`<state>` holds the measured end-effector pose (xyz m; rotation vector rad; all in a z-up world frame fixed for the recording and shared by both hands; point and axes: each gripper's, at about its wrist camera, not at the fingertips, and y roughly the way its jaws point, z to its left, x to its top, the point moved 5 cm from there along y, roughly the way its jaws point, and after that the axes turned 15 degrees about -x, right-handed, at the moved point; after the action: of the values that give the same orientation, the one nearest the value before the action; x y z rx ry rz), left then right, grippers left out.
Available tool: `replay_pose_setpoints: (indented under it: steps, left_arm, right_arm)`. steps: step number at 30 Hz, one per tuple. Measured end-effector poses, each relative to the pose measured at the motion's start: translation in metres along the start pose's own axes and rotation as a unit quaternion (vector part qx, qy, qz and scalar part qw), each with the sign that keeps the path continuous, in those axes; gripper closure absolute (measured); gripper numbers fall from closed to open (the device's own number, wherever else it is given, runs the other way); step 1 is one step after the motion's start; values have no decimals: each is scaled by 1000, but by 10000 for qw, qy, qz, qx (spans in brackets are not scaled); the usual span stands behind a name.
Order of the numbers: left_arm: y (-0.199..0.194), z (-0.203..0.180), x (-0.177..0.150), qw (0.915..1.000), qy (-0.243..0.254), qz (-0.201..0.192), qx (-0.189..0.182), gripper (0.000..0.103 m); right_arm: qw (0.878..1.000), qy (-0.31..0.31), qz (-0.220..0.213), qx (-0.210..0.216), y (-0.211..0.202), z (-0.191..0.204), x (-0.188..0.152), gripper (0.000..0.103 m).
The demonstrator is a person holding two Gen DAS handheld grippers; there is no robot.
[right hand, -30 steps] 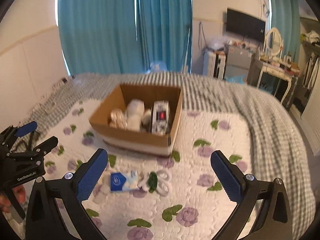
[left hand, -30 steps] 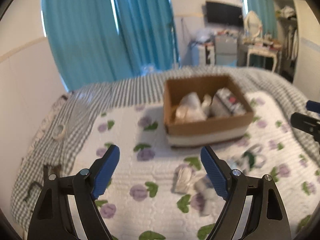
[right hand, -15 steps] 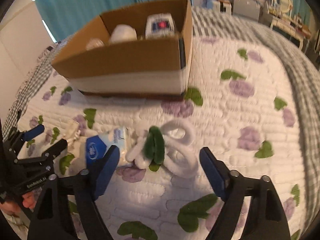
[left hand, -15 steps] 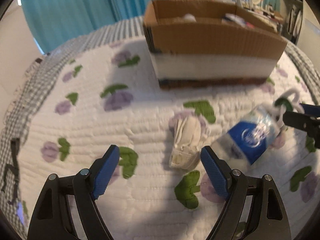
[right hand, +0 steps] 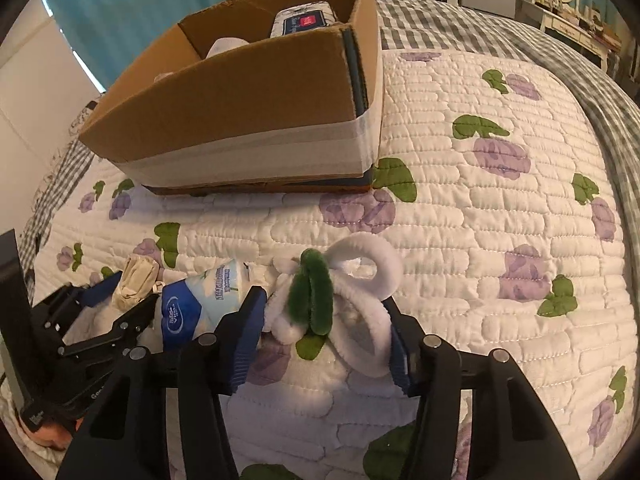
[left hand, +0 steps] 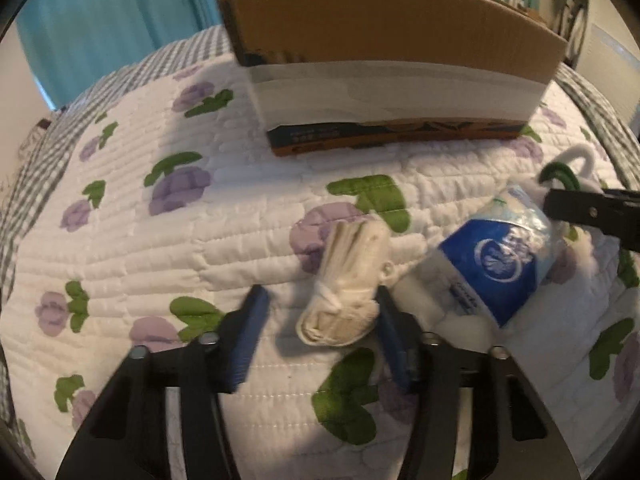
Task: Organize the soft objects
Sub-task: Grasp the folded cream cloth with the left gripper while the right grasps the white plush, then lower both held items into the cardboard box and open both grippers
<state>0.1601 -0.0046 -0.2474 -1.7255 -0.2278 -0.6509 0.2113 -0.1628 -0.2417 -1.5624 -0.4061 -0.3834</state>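
Left gripper brackets cream bundle (ungrasped); right gripper brackets fuzzy flower, unclamped.

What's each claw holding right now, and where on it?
Nothing firmly held yet. Left claw straddles the cream cloth roll; right claw straddles the white-green fuzzy loops, jaws partly open.

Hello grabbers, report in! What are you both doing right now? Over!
Left gripper open around cream sock bundle. Right gripper open around white-and-green fuzzy loop toy. Tissue pack lies between them. Cardboard box ahead, path clear.
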Motion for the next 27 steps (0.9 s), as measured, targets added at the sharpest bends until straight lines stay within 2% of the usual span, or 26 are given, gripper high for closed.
replay_pose_setpoints:
  steps: [2, 5, 6, 7, 10, 11, 19, 27]
  left_arm:
    - [-3, -7, -1, 9999, 103, 9, -10, 70]
    - [-11, -17, -4, 9998, 160, -3, -110, 71]
    - [-15, -19, -5, 9998, 167, -33, -134, 71]
    - [-19, -21, -4, 9997, 177, -70, -132, 71]
    - [-35, -26, -2, 9996, 168, -192, -127, 71]
    - [-42, -28, -1, 9995, 139, -242, -140, 71]
    - [-89, -21, 12, 9979, 147, -635, -9, 71]
    - [-150, -27, 37, 9917, 254, -1254, 92, 71]
  right_arm:
    - [10000, 1, -49, 20, -3, 0, 0, 55]
    - [9998, -18, -177, 114, -12, 0, -2, 64]
    - [9997, -22, -201, 138, -14, 1, -2, 77]
    - [9996, -21, -237, 156, -18, 2, -3, 81]
    - [9990, 22, -369, 240, -31, 0, -5, 83]
    - [9987, 17, -429, 261, -36, 0, -5, 93]
    - [9942, 82, -971, 449, -92, -1, -7, 95]
    - [9849, -29, -1641, 544, -168, 1, 5, 95]
